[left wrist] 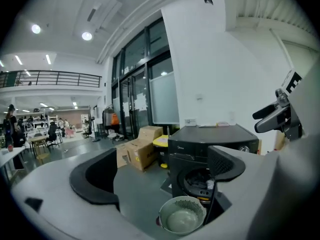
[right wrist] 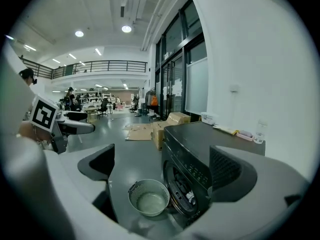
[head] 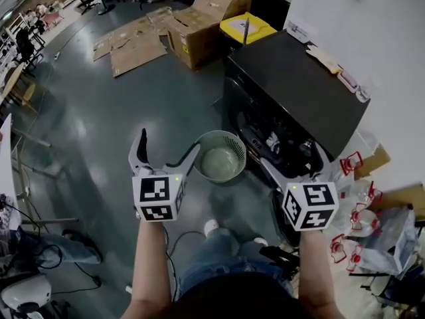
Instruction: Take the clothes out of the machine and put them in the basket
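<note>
A black front-loading washing machine [head: 299,78] stands at the right with its round opening facing the pale green mesh basket [head: 232,145] on the floor. Dark and white clothes [head: 273,140] lie inside the drum. The basket's bottom shows bare. My left gripper [head: 166,153] hovers open just left of the basket, nothing between its jaws. My right gripper [head: 295,165] hangs open in front of the machine's opening, also holding nothing. Along the left gripper [left wrist: 160,171] I see the basket [left wrist: 192,204], machine [left wrist: 210,134] and clothes [left wrist: 204,180]. Past the right gripper [right wrist: 165,166] lie basket [right wrist: 137,191], machine [right wrist: 200,139], clothes [right wrist: 187,194].
Cardboard boxes [head: 199,25] and a yellow bin [head: 246,26] stand behind the machine, with flattened cardboard [head: 133,45] on the grey floor. A white wall runs along the right. Plastic bags with red-and-white items [head: 362,224] pile at the lower right.
</note>
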`<action>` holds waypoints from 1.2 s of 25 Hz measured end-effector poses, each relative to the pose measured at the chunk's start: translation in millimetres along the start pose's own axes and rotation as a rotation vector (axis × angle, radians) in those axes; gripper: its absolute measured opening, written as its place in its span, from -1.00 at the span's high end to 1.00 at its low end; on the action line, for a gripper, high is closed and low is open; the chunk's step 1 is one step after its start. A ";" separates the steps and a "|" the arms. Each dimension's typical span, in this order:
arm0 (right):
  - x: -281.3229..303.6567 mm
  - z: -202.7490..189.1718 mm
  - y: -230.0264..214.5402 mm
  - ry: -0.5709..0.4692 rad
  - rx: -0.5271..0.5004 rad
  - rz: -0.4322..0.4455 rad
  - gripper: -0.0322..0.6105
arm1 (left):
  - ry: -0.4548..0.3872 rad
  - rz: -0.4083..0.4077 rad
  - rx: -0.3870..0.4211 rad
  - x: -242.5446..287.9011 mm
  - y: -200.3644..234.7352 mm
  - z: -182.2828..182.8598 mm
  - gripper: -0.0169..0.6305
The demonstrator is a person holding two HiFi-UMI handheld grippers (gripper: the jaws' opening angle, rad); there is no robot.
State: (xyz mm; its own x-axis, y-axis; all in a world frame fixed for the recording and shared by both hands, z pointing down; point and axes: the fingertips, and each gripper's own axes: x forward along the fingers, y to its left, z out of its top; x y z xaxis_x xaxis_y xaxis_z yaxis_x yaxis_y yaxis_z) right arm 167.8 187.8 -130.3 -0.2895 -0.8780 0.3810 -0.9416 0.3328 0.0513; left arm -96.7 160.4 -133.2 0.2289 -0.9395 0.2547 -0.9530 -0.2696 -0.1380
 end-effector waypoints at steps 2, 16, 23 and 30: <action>6.3 -0.2 10.2 0.010 0.003 -0.014 -0.88 | 0.003 -0.022 -0.010 8.6 10.7 -5.6 -0.81; 31.4 -31.8 18.0 0.139 -0.003 -0.037 -0.88 | 0.058 -0.112 -0.100 47.9 5.1 -44.5 -0.81; 52.2 -45.9 10.2 0.175 -0.019 0.025 -0.88 | 0.111 -0.097 -0.129 58.8 -12.9 -60.1 -0.81; 86.1 -39.5 -22.1 0.164 0.044 0.073 -0.88 | 0.133 -0.079 -0.093 94.1 -40.8 -43.8 -0.81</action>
State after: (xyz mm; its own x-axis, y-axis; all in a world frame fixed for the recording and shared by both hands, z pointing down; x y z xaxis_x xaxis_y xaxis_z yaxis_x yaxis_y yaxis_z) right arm 170.4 118.4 -62.1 -0.3292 -0.7831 0.5277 -0.9266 0.3755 -0.0208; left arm -45.0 92.3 -61.7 0.2813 -0.8785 0.3862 -0.9488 -0.3149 -0.0253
